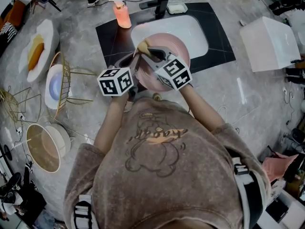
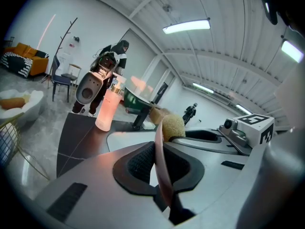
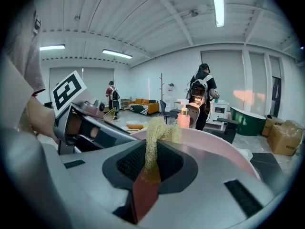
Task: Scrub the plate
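Note:
A pink plate stands on edge over the white sink basin. My left gripper is shut on its near rim; in the left gripper view the rim runs edge-on between the jaws of that gripper. My right gripper is shut on a tan mesh scrubber, which lies against the plate's upper left rim. In the right gripper view the scrubber sticks up between the jaws of the gripper, with the pink plate right behind it.
A pink soap bottle, a black faucet and a soap dish line the sink's far side. A wire rack with plates and a bowl sit at the left, a white box at the right.

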Demonstrator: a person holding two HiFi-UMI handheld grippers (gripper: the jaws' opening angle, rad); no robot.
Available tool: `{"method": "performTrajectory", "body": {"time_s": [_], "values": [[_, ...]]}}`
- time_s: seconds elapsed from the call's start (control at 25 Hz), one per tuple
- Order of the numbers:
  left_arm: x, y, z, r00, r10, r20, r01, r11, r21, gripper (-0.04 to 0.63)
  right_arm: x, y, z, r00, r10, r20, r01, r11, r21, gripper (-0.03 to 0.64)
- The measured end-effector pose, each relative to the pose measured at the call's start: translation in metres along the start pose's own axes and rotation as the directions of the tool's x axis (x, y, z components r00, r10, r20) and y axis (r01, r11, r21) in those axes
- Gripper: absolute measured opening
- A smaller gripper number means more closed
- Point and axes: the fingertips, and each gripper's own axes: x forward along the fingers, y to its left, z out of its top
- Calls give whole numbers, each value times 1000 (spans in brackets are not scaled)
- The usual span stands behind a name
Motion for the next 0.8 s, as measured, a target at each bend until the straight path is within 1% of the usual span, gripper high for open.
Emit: {"method": "performTrajectory", "body": {"time_s": [0.32, 0.6, 0.8], "values": [[-1, -3, 5, 1000, -6, 12, 6, 999, -40, 35, -7, -35, 4, 996, -90, -19, 89, 994, -56, 61], [-3, -1, 8, 1000, -8, 26, 10, 997, -72, 38, -14, -60, 3, 988, -149, -29, 147, 988, -55, 61], [-6, 2, 10, 999, -2, 37, 5, 996, -95, 41, -19, -74, -5, 980, -188, -60, 184, 981, -66, 61]]}}
